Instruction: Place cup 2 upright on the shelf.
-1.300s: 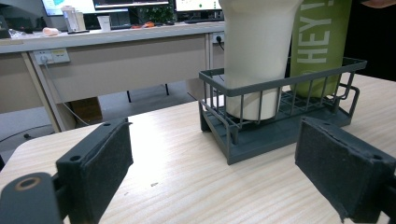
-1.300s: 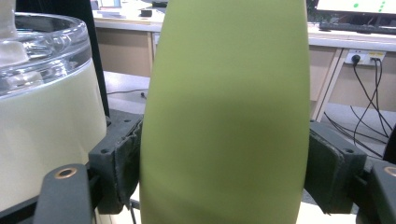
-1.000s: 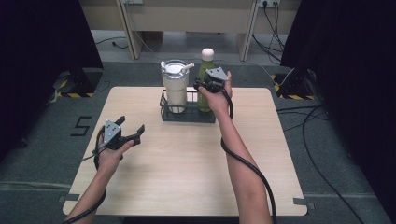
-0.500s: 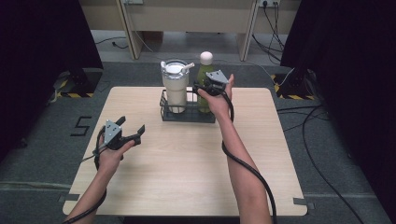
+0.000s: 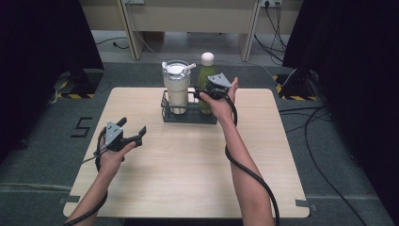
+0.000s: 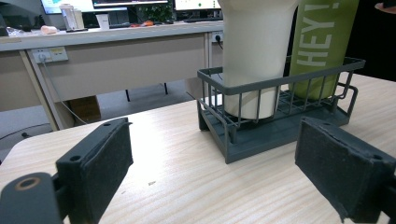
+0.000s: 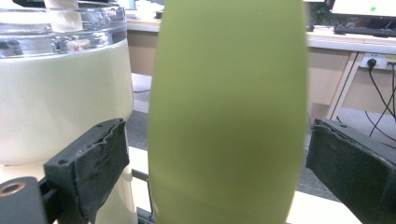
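A green bottle (image 5: 204, 79) with a white cap stands upright in a dark wire rack (image 5: 188, 117) at the table's far middle, beside a cream tumbler (image 5: 177, 89) with a clear lid. My right gripper (image 5: 201, 92) is at the bottle's side. Its jaws have just been opening, and in the right gripper view the bottle (image 7: 229, 112) stands between the pads (image 7: 100, 154) with a gap on each side. My left gripper (image 5: 133, 125) hovers open over the table's left part with nothing in it, facing the rack (image 6: 280, 130).
The tumbler (image 7: 60, 107) stands close to the left of the bottle in the rack. Light wood tabletop (image 5: 188, 165) stretches between the rack and the near edge. Desks and cables lie beyond the far edge.
The right hand has shifted slightly toward the near side by the bottle, which stays upright in the rack. The left hand has kept still.
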`<state>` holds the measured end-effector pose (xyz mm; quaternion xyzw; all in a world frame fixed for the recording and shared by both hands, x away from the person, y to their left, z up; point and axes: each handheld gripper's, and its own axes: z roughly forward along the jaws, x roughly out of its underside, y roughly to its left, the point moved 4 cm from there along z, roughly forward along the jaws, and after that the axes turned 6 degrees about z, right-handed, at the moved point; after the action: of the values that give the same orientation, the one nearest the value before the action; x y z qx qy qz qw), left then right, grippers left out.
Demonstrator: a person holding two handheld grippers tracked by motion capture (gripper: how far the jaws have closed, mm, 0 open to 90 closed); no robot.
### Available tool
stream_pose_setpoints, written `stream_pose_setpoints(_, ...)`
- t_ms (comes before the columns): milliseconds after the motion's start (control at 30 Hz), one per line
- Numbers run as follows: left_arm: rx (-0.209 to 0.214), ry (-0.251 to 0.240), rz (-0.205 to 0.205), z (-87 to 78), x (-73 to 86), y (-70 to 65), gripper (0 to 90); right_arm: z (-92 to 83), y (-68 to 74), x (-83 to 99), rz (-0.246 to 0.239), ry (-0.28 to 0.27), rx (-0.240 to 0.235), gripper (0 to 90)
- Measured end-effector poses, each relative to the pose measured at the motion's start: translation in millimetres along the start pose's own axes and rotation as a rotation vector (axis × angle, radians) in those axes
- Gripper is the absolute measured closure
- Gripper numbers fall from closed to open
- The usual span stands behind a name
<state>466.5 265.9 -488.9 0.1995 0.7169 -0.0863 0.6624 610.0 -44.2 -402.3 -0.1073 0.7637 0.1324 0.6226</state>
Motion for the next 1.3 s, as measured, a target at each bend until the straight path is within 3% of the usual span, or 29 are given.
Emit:
stream_pose_setpoints(533, 0.009, 0.002, 0.002, 1.6, -0.1, -3.1, 10.2, -20.0, -0.1, 12.4, -0.015, 0.006, -0.005, 4.4)
stream_pose_setpoints(1300, 0.009, 0.006, 0.006, 1.7, 0.5, -4.9, 10.3, -50.1, -3.4, 14.9, -0.020, -0.005, -0.028, 4.6)
